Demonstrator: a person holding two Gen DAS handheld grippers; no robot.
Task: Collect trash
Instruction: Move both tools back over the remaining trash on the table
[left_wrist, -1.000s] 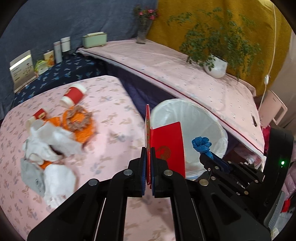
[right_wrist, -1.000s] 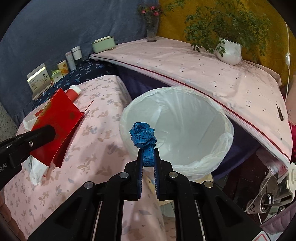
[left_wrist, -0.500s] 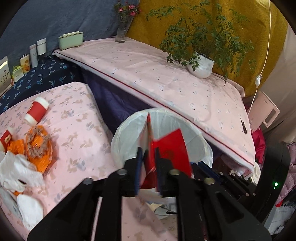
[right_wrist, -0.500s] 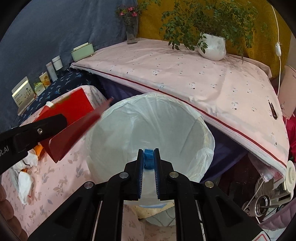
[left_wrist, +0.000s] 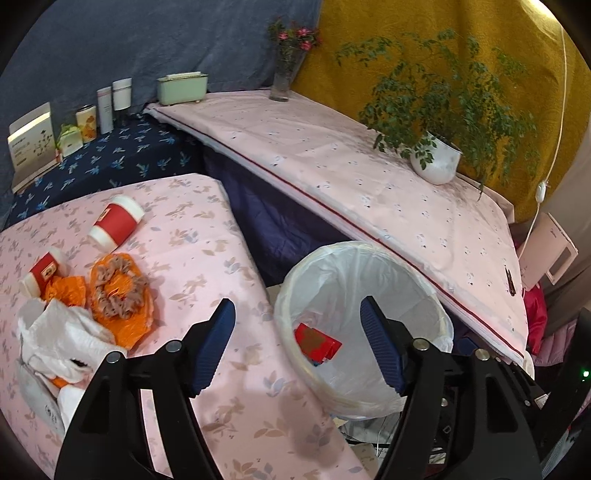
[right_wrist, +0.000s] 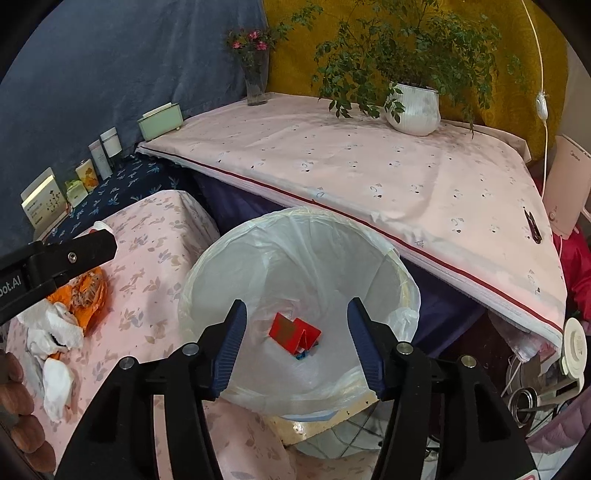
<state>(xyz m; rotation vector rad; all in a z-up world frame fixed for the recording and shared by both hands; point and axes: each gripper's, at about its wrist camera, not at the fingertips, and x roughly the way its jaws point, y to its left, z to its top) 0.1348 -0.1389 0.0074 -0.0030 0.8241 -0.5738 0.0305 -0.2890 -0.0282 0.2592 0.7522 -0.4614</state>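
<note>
A bin with a white liner (left_wrist: 424, 291) (right_wrist: 229, 266) stands beside the pink floral table. A folded red card (left_wrist: 317, 341) (right_wrist: 293, 332) lies at its bottom, with a bit of blue tape measure (right_wrist: 301, 355) under it. My left gripper (left_wrist: 297, 345) is open and empty over the table's edge and the bin's rim. My right gripper (right_wrist: 295, 347) is open and empty above the bin. Trash is left on the table: white tissues (left_wrist: 66, 339) (right_wrist: 51, 332), orange wrappers (left_wrist: 122, 291), and two red cups (left_wrist: 116, 221) (left_wrist: 44, 269).
A higher pink-covered table (left_wrist: 332, 155) behind the bin holds a potted plant (left_wrist: 436, 158), a vase (left_wrist: 282, 77) and a green box (left_wrist: 181, 88). Small boxes and bottles (left_wrist: 88, 122) stand on a dark blue cloth at back left. Clutter (right_wrist: 535, 387) lies on the floor at right.
Both grippers opened. The red card and the blue tape measure dropped into the bin. The left gripper drew back toward the table.
</note>
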